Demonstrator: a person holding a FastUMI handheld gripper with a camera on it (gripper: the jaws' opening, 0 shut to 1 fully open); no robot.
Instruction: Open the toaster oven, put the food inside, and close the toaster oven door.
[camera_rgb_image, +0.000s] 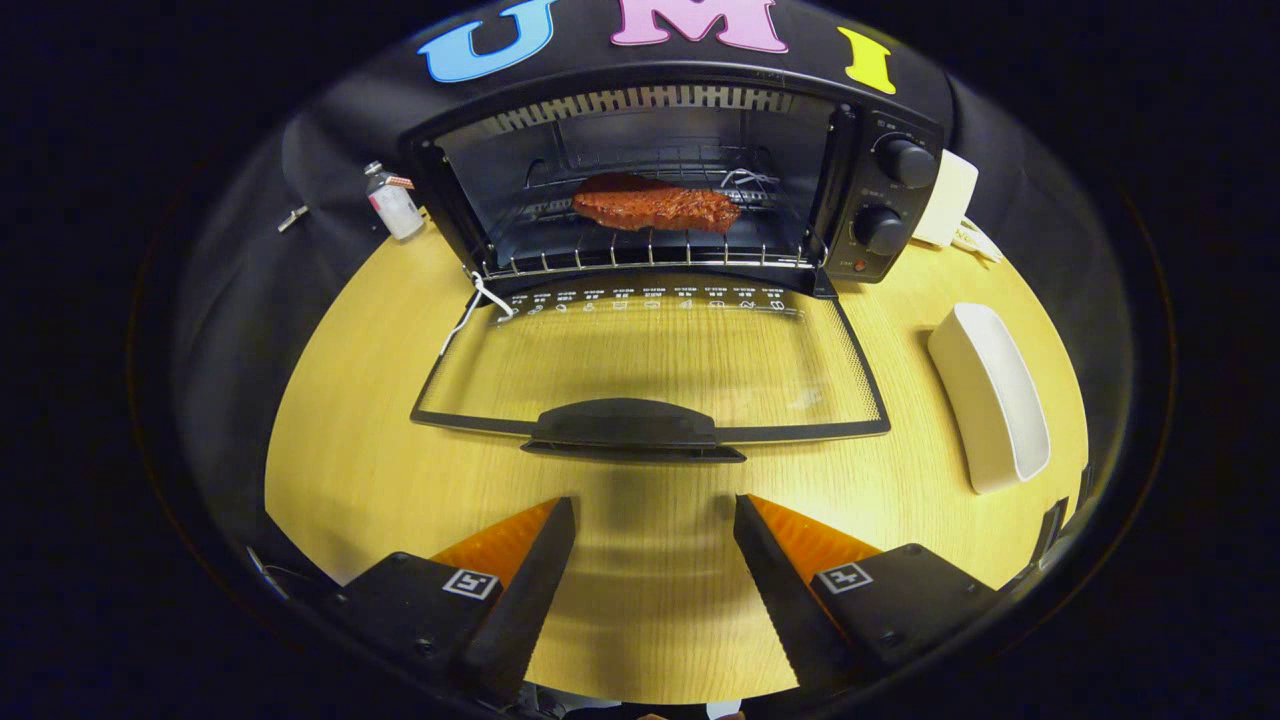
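A black toaster oven (880, 200) stands at the back of the wooden table (350, 470). Its glass door (650, 365) lies folded down flat toward me, with the dark handle (625, 425) at its near edge. Inside, a reddish-brown piece of meat (655, 207) rests on the wire rack (640, 255). My gripper (655, 510) is open, with nothing between its fingers. The fingertips sit just short of the door handle, one to each side of it, without touching it.
A white oblong dish (990, 395) lies on the table right of the door. A small bottle (392, 202) stands left of the oven. A white plug adapter (950, 200) sits behind the oven's right side, near the two knobs (895, 195).
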